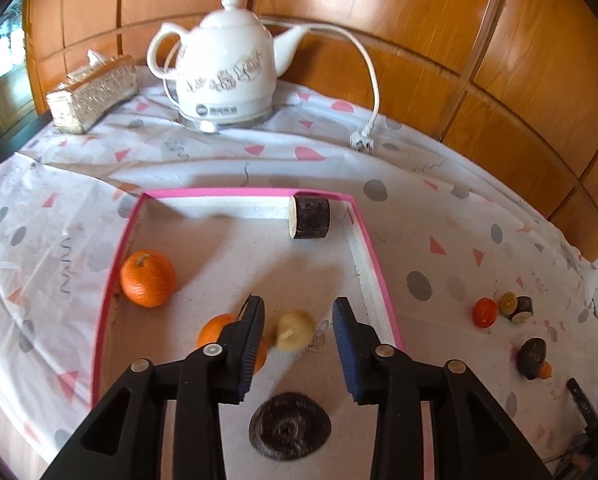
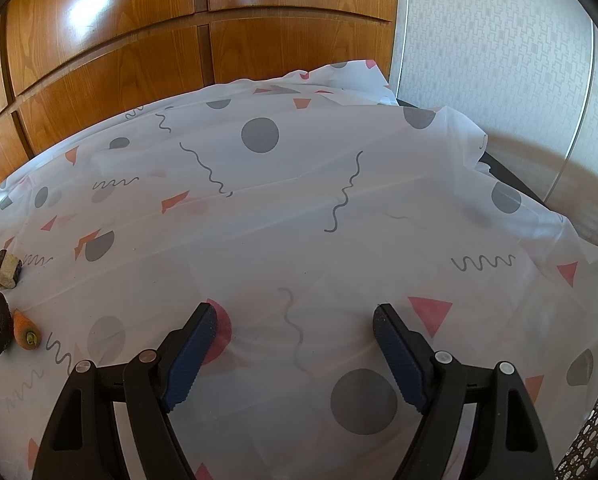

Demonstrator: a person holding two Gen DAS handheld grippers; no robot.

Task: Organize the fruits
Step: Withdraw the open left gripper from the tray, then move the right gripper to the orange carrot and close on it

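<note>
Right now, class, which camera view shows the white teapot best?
The left wrist view. The teapot stands whole at the back of the table, beyond the pink-rimmed tray. The right wrist view shows none of it, only the tablecloth and wooden panels.

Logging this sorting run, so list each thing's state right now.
left gripper: jaws open, empty, above tray
right gripper: jaws open, empty, above cloth
yellowish fruit: blurred, inside tray
pink-rimmed tray: partly filled
kettle: lid on
plug: unplugged, lying on cloth
</note>
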